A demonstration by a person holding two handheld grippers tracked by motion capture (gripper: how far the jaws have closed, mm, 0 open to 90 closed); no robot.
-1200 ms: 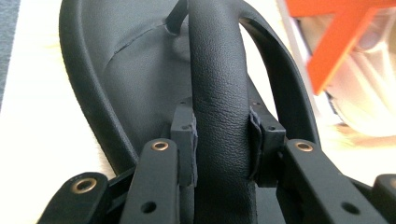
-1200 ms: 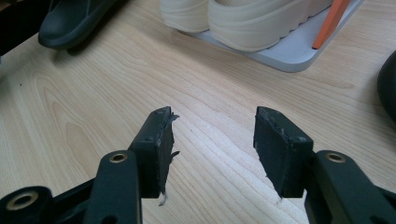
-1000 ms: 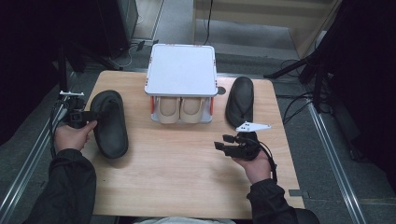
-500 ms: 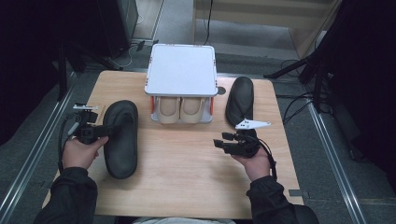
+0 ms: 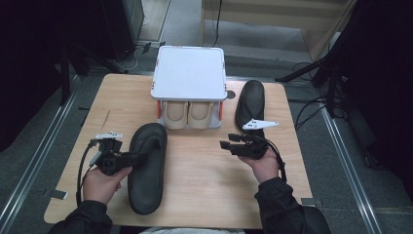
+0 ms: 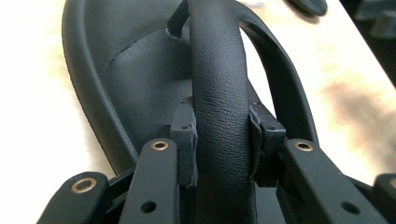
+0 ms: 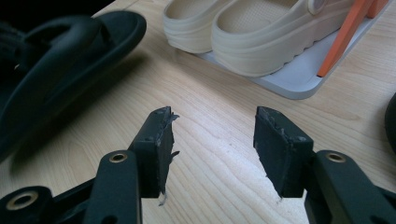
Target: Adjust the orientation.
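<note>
— What does the left gripper [image 5: 127, 158] hold?

— Its fingers [image 6: 184, 135] are clamped on the broad leather-look strap [image 6: 218, 107] of the black rubber flip-flop sandal [image 5: 147, 163], one pad pressing each side of the strap. In the high view the sandal lies flat on the pale wooden worktop [image 5: 195, 195], stretching away on the far side of those fingers, toe toward the rack and heel toward the person.

— And the right gripper [image 5: 228, 145]?

— Its fingers [image 7: 158, 140] stand wide apart with nothing between them — just bare wood grain shows in the gap. They hover over the worktop, pointing toward the held sandal, which in the right gripper view sits ahead of the fingers and to their left.

— What else lies near them?

— Ahead of the right fingers is a small white shoe rack with orange posts [image 5: 189, 73], and on its lower shelf a pair of cream foam clogs [image 7: 252, 28], toes facing the person. The second black sandal [image 5: 250, 102] lies just beyond the right gripper — beside the rack and well apart from the left fingers. The right gripper's grey three-cornered plate [image 5: 260, 124] overlaps that sandal's near end in the high view.
</note>
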